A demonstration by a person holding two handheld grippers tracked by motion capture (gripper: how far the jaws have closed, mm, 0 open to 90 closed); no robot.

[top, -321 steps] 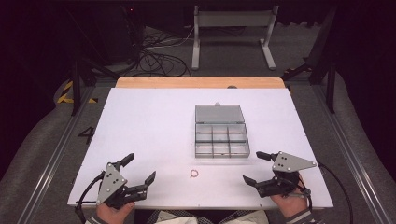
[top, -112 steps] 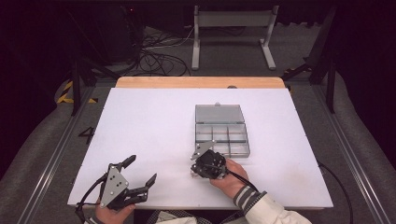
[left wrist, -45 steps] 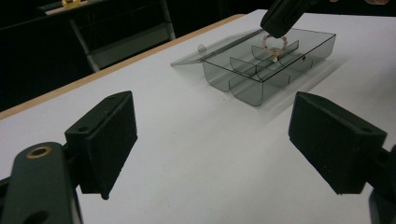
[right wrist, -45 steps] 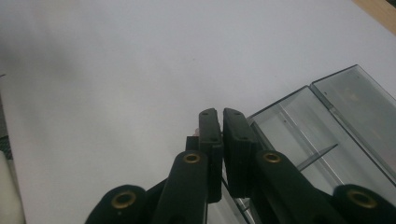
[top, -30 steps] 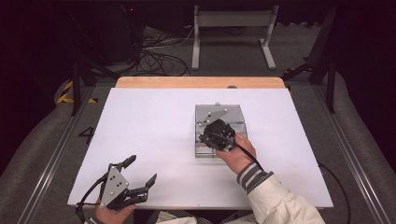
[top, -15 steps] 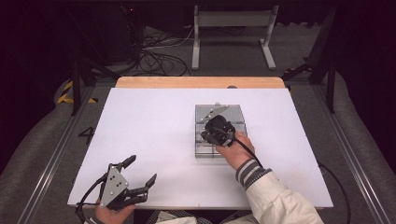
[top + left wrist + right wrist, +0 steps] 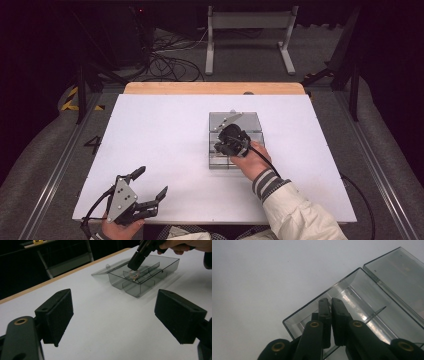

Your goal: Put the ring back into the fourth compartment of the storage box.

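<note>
In the high view, the right gripper (image 7: 231, 142) now hangs over the clear compartment box (image 7: 217, 161). A few seconds ago it was down at the near edge of the table (image 7: 165, 135), where the small ring lay, and that spot is now bare. We take it that the carry is done and the drop into a cell is the step in hand. The left gripper (image 7: 151, 181) has not stirred from the near left corner and its jaws are spread wide. Open white table surrounds the box on the left, right and near sides. The flat lid (image 7: 235, 120) lies folded out on the far side.

In the left gripper view, our own left jaws stand far apart with nothing between them. Beyond them the right gripper (image 7: 132, 266) dips its tip inside a cell near the lid hinge. The small ring (image 7: 133, 276) sits right at that tip, low between the dividers. The cell walls stand close around it, so the clear way out is straight up.

In the right gripper view, the jaws are drawn nearly together with only a thin slit between them (image 7: 330, 301). They are poised over the cell by the box's corner wall (image 7: 312, 307). The ring is hidden behind the tips, so we think it is pinched but cannot be sure.
</note>
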